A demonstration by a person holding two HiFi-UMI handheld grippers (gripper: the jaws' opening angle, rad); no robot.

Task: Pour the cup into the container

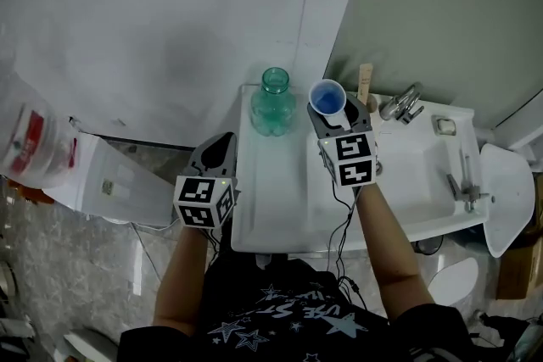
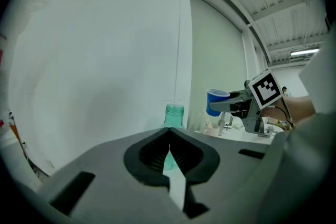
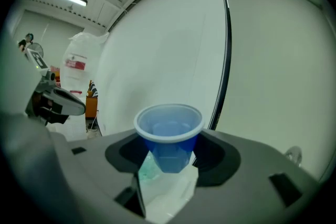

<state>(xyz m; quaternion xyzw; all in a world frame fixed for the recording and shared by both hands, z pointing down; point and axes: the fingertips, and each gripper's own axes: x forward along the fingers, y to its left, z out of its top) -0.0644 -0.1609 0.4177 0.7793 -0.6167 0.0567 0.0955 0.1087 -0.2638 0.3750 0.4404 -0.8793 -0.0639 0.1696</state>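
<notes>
Nearest the person, the left gripper (image 1: 219, 150) hangs off the left edge of the white counter (image 1: 271, 208), its jaws closed together on nothing; it has no part in the pour and appears parked there so the counter is free for the other hand. Further out, the right gripper (image 1: 336, 118) holds the blue cup (image 1: 327, 97) with its jaws spread wide around the tapering lower wall, below the rim. This grip leaves the mouth unobstructed and keeps the pads clear of any stream. The cup stands upright, rim level, lifted off the counter and just right of the container, a teal glass bottle (image 1: 274, 102) standing at the counter's far end. What the cup contains cannot be told from its blue interior (image 3: 169, 128). The bottle's mouth is narrow and open, so the cup probably has to be carried over it and rolled leftward with its lip close above the neck; a wide rim over a small opening risks spillage. Beyond the right gripper lies a sink (image 1: 433, 174) with a faucet (image 1: 403, 104), and behind everything a pale wall.
</notes>
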